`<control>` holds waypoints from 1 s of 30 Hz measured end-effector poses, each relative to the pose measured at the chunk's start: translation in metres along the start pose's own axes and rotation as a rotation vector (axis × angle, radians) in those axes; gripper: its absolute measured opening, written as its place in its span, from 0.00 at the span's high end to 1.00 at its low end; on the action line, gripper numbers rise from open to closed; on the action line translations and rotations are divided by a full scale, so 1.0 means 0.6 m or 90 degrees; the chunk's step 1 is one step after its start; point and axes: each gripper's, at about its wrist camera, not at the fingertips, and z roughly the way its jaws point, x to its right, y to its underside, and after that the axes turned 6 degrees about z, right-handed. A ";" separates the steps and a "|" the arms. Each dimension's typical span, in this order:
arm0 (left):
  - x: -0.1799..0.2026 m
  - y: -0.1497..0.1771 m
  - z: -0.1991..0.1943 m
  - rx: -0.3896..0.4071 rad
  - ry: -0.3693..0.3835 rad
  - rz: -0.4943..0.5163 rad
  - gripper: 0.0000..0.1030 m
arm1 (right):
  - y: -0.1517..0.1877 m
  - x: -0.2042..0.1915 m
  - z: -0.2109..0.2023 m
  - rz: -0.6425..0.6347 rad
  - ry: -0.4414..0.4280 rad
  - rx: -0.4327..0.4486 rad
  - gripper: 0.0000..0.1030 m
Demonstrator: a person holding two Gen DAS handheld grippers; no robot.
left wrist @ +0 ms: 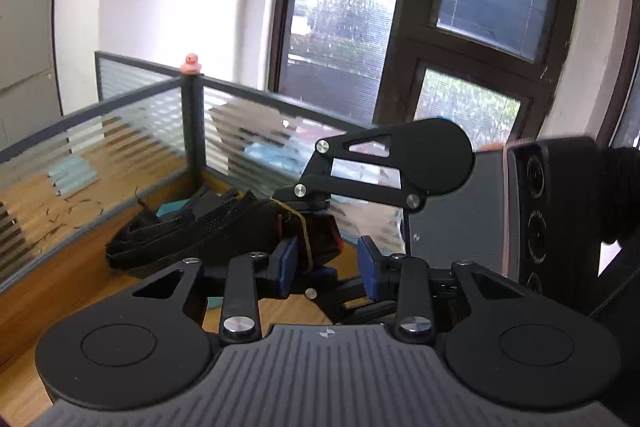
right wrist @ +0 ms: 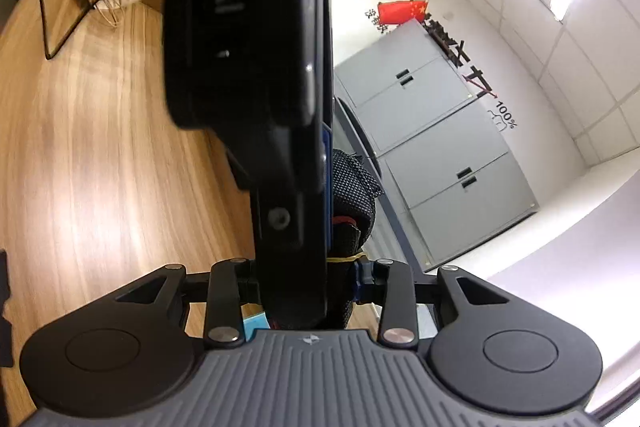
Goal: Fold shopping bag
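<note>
Nearest, your left gripper (left wrist: 328, 269) is standing with fingers apart, empty, just short of the bag (left wrist: 208, 231). Your right gripper (right wrist: 310, 279) is clamping the rolled bag's right end; keep squeezing while you are tucking.

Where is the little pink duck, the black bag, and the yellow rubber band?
pink duck (left wrist: 191, 63): left wrist view, on its body, atop the divider post.
black bag (left wrist: 192, 233): left wrist view, on the folded mesh bundle.
yellow rubber band (left wrist: 305, 231): left wrist view, on the strand around the bag's end.
</note>
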 end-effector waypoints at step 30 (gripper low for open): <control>0.208 0.043 0.014 0.029 -0.365 0.410 0.99 | 0.022 -0.079 -0.100 0.050 0.031 -0.034 0.62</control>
